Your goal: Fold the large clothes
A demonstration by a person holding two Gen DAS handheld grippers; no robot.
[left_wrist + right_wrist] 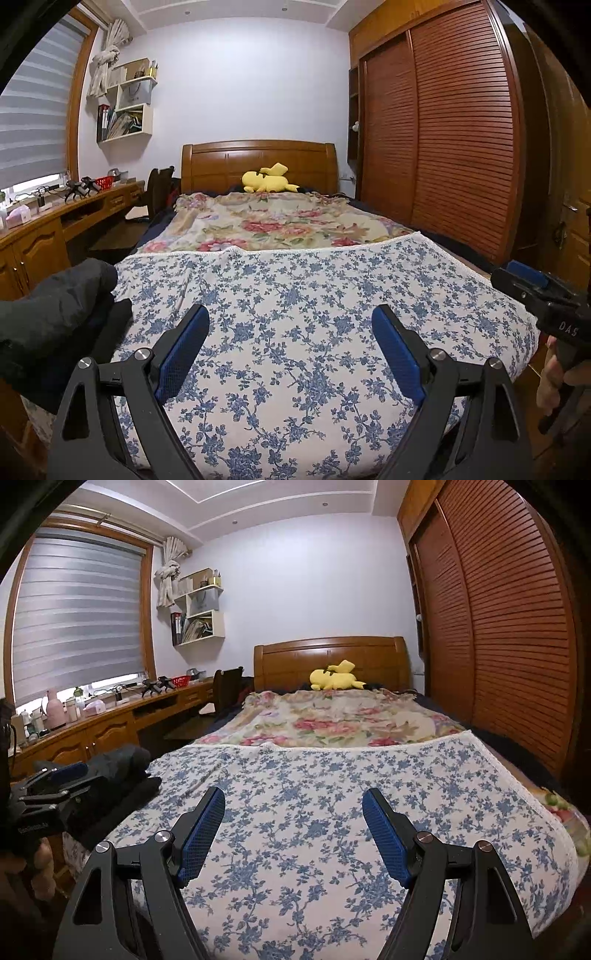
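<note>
A black garment (55, 314) lies bunched at the left edge of the bed, on the blue-flowered white cover (295, 295); it also shows in the right wrist view (118, 775). My left gripper (290, 321) is open and empty above the near end of the cover, right of the garment. My right gripper (293, 805) is open and empty above the cover, further right. The right gripper shows at the right edge of the left wrist view (535, 291). The left gripper shows at the left edge of the right wrist view (55, 779), close to the garment.
A red-flowered blanket (273, 221) covers the far half of the bed, with a yellow plush toy (269, 179) at the wooden headboard (258, 158). A cluttered wooden desk (110, 716) and chair (225, 686) stand left. A louvred wardrobe (443, 147) runs along the right.
</note>
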